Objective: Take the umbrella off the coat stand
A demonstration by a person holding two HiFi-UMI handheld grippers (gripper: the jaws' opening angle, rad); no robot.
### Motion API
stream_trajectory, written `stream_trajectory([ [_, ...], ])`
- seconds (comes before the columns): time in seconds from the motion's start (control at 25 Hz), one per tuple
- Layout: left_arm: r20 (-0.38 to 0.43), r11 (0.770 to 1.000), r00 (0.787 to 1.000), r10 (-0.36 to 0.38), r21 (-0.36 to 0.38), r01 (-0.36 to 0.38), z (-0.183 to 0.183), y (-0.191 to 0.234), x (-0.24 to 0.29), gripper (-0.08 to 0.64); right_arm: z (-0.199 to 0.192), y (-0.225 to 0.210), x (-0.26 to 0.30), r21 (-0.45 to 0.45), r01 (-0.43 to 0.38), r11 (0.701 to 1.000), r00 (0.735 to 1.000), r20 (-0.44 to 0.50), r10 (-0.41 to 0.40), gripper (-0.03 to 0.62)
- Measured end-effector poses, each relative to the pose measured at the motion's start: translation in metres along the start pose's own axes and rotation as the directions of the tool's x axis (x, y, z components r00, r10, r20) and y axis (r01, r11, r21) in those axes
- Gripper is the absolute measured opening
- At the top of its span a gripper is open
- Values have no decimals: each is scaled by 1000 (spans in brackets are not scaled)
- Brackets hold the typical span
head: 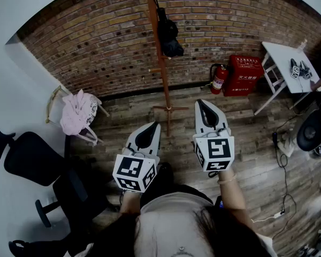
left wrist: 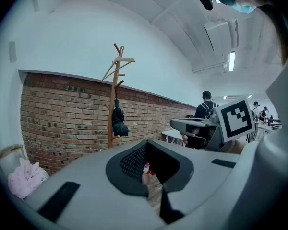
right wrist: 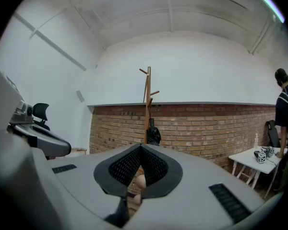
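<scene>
The left gripper (left wrist: 148, 153) has its two jaws pressed together. Only a thin crack shows between them, and nothing is in it. The right gripper (right wrist: 140, 153) is the same: jaws tight together, holding nothing. From the head view, both grippers sit low in the middle of the frame, the left gripper (head: 148, 134) a bit lower than the right gripper (head: 206, 111). Each one has a cube with black and white squares on it.

Straight past the jaws, in the top middle of the frame, stands the wooden coat stand (head: 161, 63). The black umbrella (head: 168, 35) is folded up and hangs on it, high on the pole. Both grippers are well apart from it. The left gripper view shows the umbrella (left wrist: 119, 121) left of the middle, on the coat stand (left wrist: 114, 97). The right gripper view shows the umbrella (right wrist: 153, 134) just above the jaws, on the coat stand (right wrist: 147, 96).

Behind the stand is a brick wall (head: 91, 47). To the right of the stand is a red fire extinguisher (head: 220, 79), just beside a red box (head: 244, 75). The box has white writing, but it is too small to read. In the upper right is a white table (head: 282, 55). On the left, a pink cloth (head: 77, 111) lies on a small chair, and a black office chair (head: 28, 164) is lower down. The floor (head: 251, 138) is wood.

A person (left wrist: 206, 110) stands far off at the right in the left gripper view.
</scene>
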State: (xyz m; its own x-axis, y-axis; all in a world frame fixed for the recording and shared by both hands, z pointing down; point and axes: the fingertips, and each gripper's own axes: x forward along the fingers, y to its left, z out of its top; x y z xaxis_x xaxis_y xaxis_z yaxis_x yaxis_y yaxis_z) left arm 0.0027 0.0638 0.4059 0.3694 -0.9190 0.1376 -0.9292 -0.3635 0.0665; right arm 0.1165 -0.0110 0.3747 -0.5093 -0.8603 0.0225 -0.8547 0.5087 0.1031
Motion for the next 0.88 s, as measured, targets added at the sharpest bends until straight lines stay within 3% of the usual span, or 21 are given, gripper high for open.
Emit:
stream_trajectory([
  [0.88,6,998,998,-58,-5,58,9,86,49,9,-1,14,89,-6,49,999,999,-17,-49,37],
])
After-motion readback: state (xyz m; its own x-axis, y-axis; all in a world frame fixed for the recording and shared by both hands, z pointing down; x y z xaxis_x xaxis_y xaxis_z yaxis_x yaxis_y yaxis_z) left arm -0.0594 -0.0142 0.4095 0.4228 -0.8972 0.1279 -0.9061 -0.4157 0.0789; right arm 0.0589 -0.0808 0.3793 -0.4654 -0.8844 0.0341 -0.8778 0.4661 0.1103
